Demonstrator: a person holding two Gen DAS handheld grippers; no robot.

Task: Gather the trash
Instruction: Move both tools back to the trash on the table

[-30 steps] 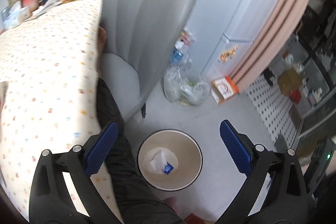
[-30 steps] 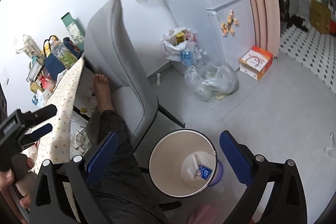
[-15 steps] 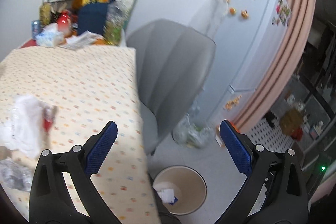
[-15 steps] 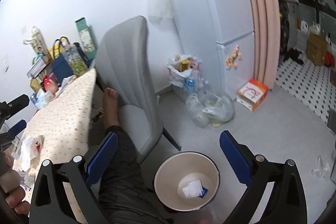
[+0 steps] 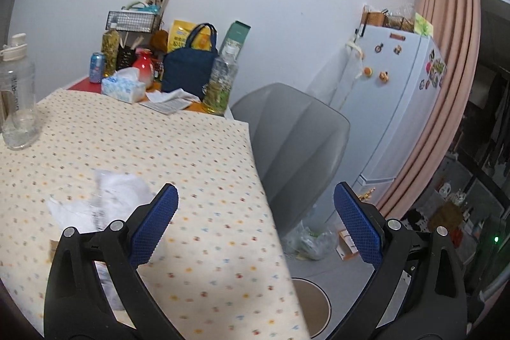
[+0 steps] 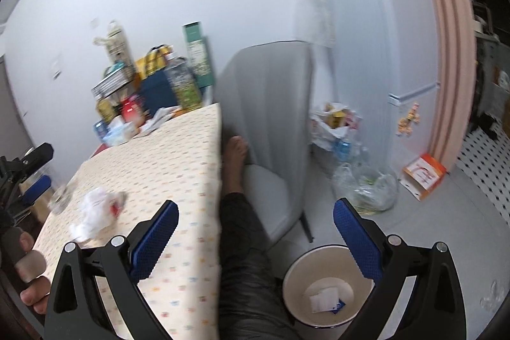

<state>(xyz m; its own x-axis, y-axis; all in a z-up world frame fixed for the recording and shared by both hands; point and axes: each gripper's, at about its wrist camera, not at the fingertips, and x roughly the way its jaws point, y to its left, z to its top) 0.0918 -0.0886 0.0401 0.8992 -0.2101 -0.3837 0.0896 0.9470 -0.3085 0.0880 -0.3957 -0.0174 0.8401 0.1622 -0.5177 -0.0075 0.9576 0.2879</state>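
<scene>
Vs 1 s ago, both cams had tilted up off the floor. Counter w/ dotted cloth now filled left of left view; crumpled white trash lay lower left on it, just beyond left gripper, fingers spread, empty. Bin, paper inside, slid to lower right in right view; right gripper spread too, empty.

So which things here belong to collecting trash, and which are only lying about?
For the job:
crumpled wrapper on the table
bin on the floor, paper already inside
both grippers, jaws open

Just lying about:
tissue box
blue bag
clear bottle
chair
fridge
</scene>
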